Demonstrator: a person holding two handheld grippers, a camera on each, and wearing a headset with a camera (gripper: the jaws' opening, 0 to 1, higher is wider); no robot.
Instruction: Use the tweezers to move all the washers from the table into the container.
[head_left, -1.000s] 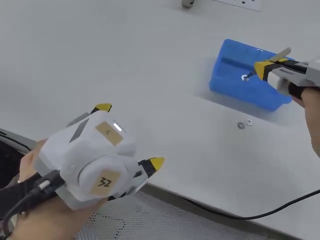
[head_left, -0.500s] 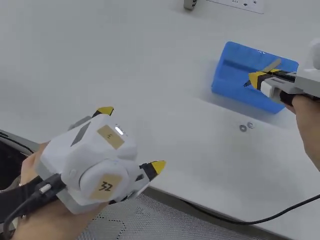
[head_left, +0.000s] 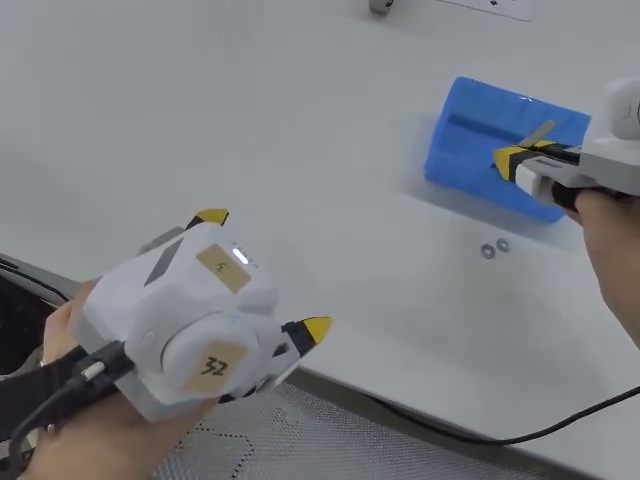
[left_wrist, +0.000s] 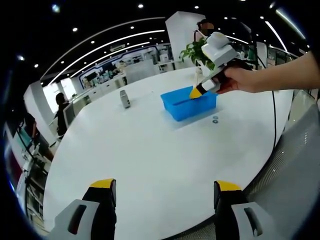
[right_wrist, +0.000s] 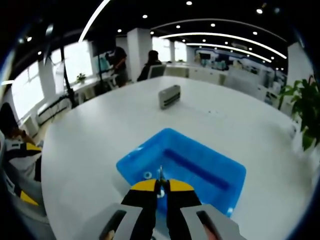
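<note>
Over the container (right_wrist: 202, 167), tweezers (right_wrist: 160, 173) lengthwise along right claw (right_wrist: 158, 187), tips forward

Head view: down on table (head_left: 250, 120). Both gripper views face container (left_wrist: 192, 111); right's close, prob. above it.

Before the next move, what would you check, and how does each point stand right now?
1. Tweezers gripped by the right gripper: ok, jaws shut on them.
2. Last washer inside the blue container: ok.
3. Tweezer tips empty: cannot tell, too small.
4. Table free of washers: not ok, two washers lie beside the container.
5. Left gripper out of the way: ok, open, near the table's edge.
</note>
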